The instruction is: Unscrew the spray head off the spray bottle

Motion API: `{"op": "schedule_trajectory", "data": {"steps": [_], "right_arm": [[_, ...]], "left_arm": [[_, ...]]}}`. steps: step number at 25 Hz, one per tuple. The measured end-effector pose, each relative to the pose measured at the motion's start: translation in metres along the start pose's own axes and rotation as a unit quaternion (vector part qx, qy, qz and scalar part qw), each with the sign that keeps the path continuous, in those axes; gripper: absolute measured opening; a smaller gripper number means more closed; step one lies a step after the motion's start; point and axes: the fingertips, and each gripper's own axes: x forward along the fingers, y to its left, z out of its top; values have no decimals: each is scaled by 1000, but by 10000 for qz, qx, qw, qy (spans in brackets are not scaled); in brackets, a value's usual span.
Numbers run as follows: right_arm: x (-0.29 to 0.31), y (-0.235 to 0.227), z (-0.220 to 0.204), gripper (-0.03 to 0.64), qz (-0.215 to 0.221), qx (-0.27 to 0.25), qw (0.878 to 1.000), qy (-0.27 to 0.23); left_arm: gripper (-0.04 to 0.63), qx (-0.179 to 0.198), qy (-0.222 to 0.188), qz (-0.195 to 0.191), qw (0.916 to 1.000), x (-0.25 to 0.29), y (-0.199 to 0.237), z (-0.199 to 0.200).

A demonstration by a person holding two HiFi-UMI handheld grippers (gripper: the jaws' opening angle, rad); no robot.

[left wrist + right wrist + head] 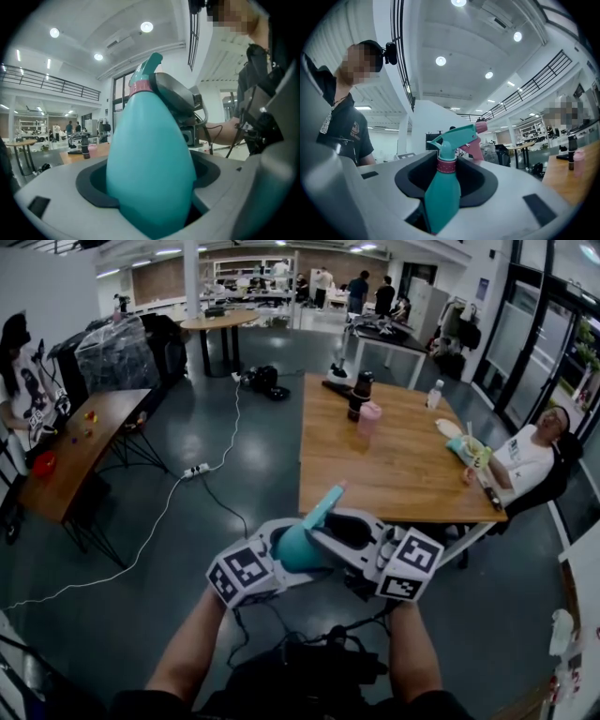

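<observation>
**Open hall with wooden tables on a dark floor**

A glossy dark grey floor point(253, 446) runs through the hall, crossed by a white cable with a power strip point(195, 470). A large rectangular light-wood table point(394, 474) stands right of centre. A long brown wooden desk on black legs point(84, 446) stands at the left, well apart from it. Farther back, a round wooden table on dark legs point(220, 322) stands near a white square column point(192, 277). Tall dark-framed glass panels point(544, 343) line the right wall. Round recessed ceiling lamps point(440, 60) glow in the white ceiling, and a dark-railed upper gallery point(47, 82) runs along one side.

Left claw point(152, 190) grips the teal spray bottle point(150, 154) around its body.
</observation>
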Motion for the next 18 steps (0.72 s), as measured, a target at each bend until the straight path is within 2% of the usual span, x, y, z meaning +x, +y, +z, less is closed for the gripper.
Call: {"op": "schedule_trajectory", "data": {"steps": [4, 7, 9, 12, 18], "right_arm": [[-7, 8, 1, 135, 526, 161, 9984, -123], [-9, 9, 1, 138, 724, 217, 9969, -219], [-8, 5, 1, 146, 546, 153, 9982, -204], [-5, -5, 0, 150, 65, 63, 9999, -123], [-3, -17, 3, 158, -521, 153, 9982, -239]], "left_arm": [[431, -66, -48, -579, 9983, -1, -16, 3], [431, -50, -102, -681, 9976, 0, -19, 4], [431, -68, -151, -491, 9987, 2, -13, 4], [431, -144, -216, 35, 9997, 5, 3, 2], [433, -174, -209, 1020, 9944, 2, 35, 1]]}}
